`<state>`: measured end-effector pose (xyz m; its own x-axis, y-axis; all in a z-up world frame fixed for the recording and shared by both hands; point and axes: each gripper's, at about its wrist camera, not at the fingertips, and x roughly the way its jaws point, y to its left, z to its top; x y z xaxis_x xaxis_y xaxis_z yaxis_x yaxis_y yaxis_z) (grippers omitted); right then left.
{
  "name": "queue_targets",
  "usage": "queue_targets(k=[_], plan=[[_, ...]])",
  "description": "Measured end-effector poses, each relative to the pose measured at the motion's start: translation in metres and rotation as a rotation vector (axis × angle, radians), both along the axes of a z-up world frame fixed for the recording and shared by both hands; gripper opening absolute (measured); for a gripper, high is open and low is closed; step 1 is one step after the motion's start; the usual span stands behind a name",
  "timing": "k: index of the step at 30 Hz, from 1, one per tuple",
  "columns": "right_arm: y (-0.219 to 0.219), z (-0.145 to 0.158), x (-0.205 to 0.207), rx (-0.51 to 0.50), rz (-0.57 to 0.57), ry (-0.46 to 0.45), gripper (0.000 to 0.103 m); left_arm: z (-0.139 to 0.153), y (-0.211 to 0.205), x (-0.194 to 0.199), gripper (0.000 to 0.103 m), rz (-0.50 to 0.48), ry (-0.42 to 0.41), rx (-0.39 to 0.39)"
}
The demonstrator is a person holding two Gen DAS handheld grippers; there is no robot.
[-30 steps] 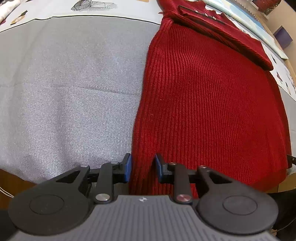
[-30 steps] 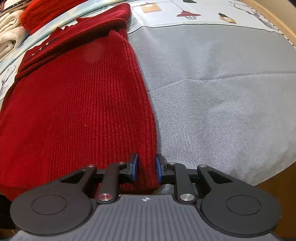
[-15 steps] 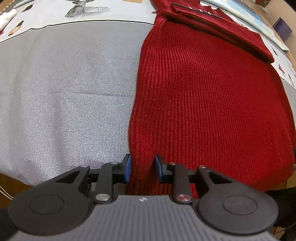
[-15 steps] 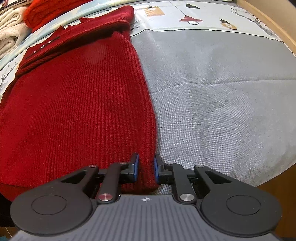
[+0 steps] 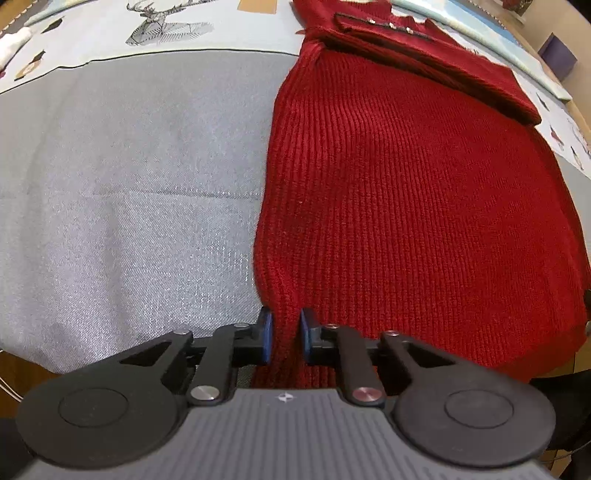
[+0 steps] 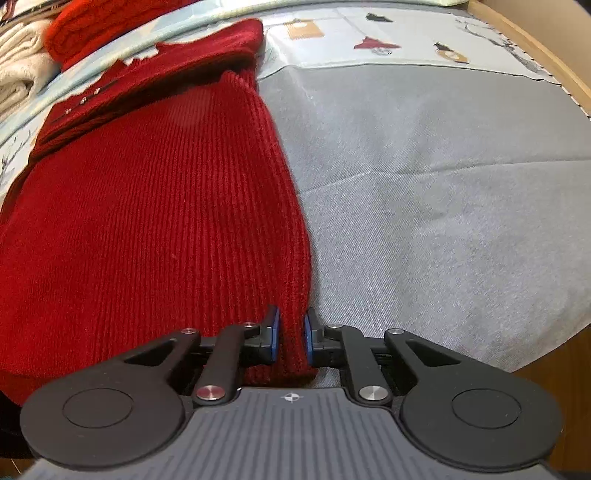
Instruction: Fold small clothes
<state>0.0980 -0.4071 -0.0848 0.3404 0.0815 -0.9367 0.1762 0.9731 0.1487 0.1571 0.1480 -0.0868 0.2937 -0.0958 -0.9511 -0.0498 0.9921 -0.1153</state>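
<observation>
Red ribbed sweater (image 5: 406, 206) flat on grey cloth (image 5: 129, 206) over the desk, left tool (image 5: 284, 338) pinching its near left hem corner, right tool (image 6: 291, 338) pinching the near right corner, bare grey cloth stretching outward beside both side edges, printed cloth (image 6: 406, 33) beyond.

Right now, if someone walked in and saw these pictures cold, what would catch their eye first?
The red ribbed sweater dominates, spread flat on a grey cloth, its sleeve folded across the top. Next come the black claws at its near hem: the left claw pinches one bottom corner and the right claw the other. Beyond the grey cloth, a pale printed sheet shows small pictures.
</observation>
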Motion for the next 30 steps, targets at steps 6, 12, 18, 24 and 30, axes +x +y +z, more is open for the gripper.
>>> queue_targets(k=[6, 12, 18, 24, 30], plan=[[-0.015, 0.018, -0.006, 0.029, -0.098, -0.081, 0.012, 0.013, 0.006, -0.01, 0.015, 0.04, -0.053, -0.061], [-0.013, 0.001, -0.001, 0.017, -0.098, 0.01, 0.018, 0.001, 0.009, -0.006, 0.023, 0.07, 0.009, -0.026], [-0.007, -0.005, 0.001, -0.005, -0.07, 0.039, 0.022, -0.004, 0.008, -0.003, 0.029, 0.064, 0.024, -0.007], [-0.005, -0.005, 0.002, -0.01, -0.069, 0.035, 0.023, -0.004, 0.003, 0.0, 0.027, 0.047, 0.02, -0.007], [-0.007, 0.001, 0.001, -0.004, -0.074, 0.004, 0.016, 0.002, 0.004, -0.003, 0.021, 0.054, 0.012, -0.036]])
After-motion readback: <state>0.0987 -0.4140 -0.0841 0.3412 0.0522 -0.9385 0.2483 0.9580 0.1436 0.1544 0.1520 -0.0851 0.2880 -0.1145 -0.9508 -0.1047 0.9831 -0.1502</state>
